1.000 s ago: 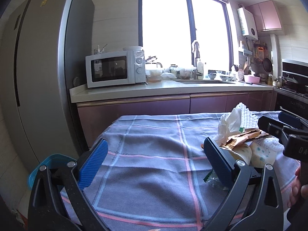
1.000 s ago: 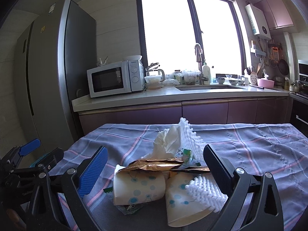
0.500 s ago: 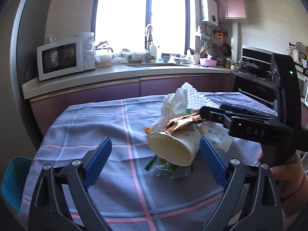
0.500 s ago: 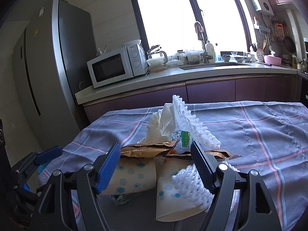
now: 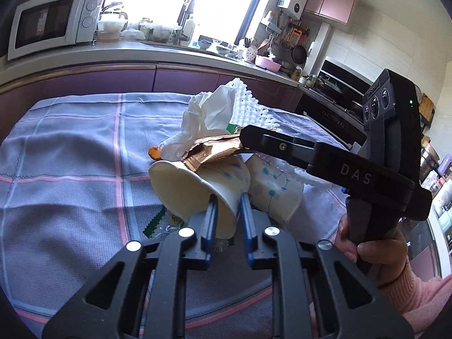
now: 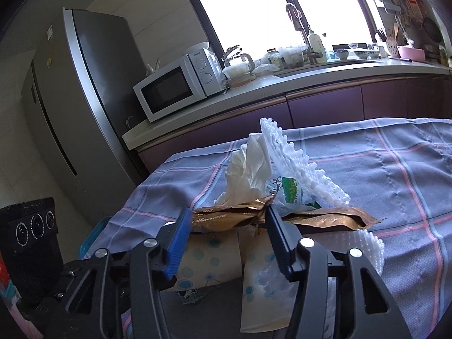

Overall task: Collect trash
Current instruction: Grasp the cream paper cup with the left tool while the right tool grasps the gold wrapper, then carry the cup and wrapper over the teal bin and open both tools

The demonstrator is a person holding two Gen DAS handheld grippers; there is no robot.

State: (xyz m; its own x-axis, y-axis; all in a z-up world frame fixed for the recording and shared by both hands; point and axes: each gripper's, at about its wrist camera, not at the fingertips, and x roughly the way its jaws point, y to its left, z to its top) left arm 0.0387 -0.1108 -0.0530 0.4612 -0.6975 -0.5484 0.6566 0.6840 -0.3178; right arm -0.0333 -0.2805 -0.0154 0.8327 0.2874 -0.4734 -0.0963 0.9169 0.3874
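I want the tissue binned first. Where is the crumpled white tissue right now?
In both wrist views the white tissue stands atop the trash pile, leaning on the white foam net, just above the gold wrapper.

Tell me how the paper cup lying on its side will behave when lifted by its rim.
The paper cup looks thin-walled, so its rim will probably flatten between the left gripper's closing jaws. It seems empty, likely light. The gold wrapper resting on it may slide off.
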